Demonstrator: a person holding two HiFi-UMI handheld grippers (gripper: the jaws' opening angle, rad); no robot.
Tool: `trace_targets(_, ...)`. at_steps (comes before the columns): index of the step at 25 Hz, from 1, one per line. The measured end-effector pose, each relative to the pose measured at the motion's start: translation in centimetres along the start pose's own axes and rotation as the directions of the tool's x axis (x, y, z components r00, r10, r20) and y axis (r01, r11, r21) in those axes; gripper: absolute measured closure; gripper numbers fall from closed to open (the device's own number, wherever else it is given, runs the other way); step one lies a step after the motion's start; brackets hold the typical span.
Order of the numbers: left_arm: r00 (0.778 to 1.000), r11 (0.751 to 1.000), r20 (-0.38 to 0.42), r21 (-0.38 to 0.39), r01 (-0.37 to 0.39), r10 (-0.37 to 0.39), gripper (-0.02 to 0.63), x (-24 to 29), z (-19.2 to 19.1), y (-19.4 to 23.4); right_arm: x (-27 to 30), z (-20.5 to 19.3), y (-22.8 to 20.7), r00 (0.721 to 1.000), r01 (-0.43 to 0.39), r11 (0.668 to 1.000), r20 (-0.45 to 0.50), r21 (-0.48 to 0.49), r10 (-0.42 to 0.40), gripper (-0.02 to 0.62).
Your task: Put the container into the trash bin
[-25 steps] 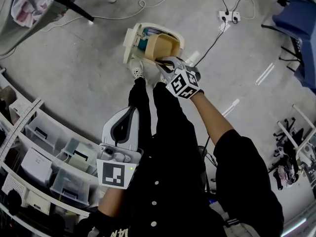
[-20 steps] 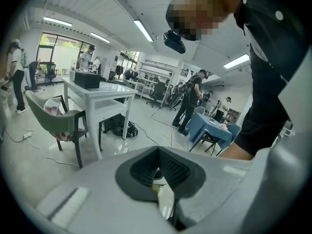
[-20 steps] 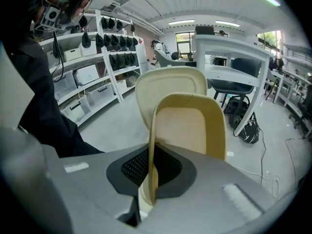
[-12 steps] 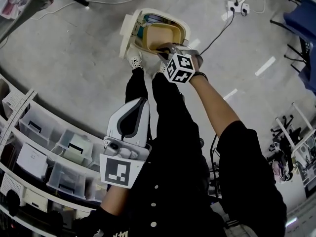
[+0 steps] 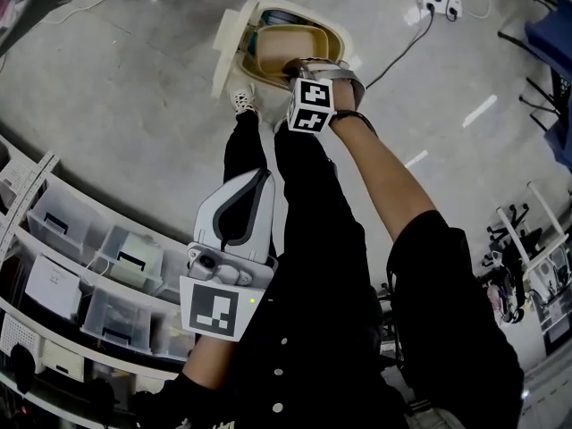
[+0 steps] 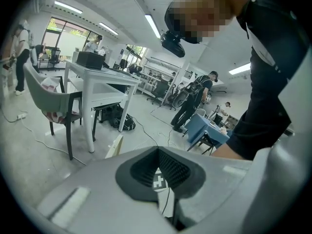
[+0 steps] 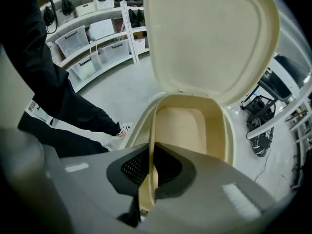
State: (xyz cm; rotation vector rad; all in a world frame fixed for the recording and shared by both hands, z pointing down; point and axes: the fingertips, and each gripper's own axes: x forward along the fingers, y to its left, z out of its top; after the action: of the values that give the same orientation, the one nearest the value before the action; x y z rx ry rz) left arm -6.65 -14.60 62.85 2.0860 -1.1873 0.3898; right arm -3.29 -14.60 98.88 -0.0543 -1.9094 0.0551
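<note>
Far to the left of the trash bin [image 5: 234,18] in the head view, and nearer the person, curved shelving [image 5: 36,213] carries clear storage boxes [image 5: 121,262]. The left gripper [image 5: 257,181] is well apart from the bin, on the person's side of it, beside the black trouser legs [image 5: 304,195]. Its own view shows its jaws pressed together with nothing between them, pointing across the room towards a white table [image 6: 100,79] and a grey chair [image 6: 46,94]. A patterned shoe [image 5: 241,103] stands just at the bin's near edge. The bin's lid [image 7: 209,38] is swung fully open and stands up behind the opening in the right gripper view, so the mouth is uncovered. The tan container [image 5: 284,47] sits in that mouth, framed by the bin's cream rim; how deep it reaches cannot be told. The right gripper [image 5: 302,65] points steeply down at the bin's near side, clenched on the container's thin side wall. That wall runs edge-on between the pads, and the rest of the container lies ahead of the jaws, inside the bin's opening. To the right of the bin, a dark cable [image 5: 393,56] crosses the concrete floor to a white power strip [image 5: 444,7]. Further right stands a blue piece of furniture [image 5: 554,34].
</note>
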Motion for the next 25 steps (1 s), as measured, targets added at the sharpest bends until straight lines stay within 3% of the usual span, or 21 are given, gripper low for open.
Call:
trace_targets(6,1.000,1.000,-0.001,-0.013,-0.009,0.009,0.603,-0.2,-0.7,0.2,0.9,-0.5,-0.4,0.999,0.002,1.000,-0.047,-0.005,-0.002,0.568)
trace_targets(7,1.000,1.000,-0.001,-0.015,-0.010,0.010,0.603,-0.1,-0.8,0.3,1.1,-0.6,-0.6,0.999,0.013,1.000,-0.048,-0.001,-0.013,0.550)
trace_targets(9,1.000,1.000,-0.001,-0.015,-0.008,0.008,0.603,-0.1,-0.8,0.2,1.1,-0.7,-0.8,0.999,0.017,1.000,-0.052,0.017,-0.016,0.404)
trace_targets(10,1.000,1.000,0.000,-0.013,-0.006,0.006,0.603,-0.1,-0.7,0.1,1.0,-0.6,-0.9,0.999,0.017,1.000,-0.051,0.024,-0.015,0.399)
trace_targets(16,1.000,1.000,0.016,0.003,0.006,-0.006,0.603,-0.1,0.1,-0.4,-0.5,0.0,-1.4,0.999,0.045,0.998,-0.021,0.039,-0.045,0.427)
trace_targets(25,0.998,0.998,0.049,0.054,0.024,-0.027,0.603,-1.2,3.0,-2.3,-6.9,2.2,-2.9,0.985,0.143,0.981,0.073,0.135,-0.153,0.540)
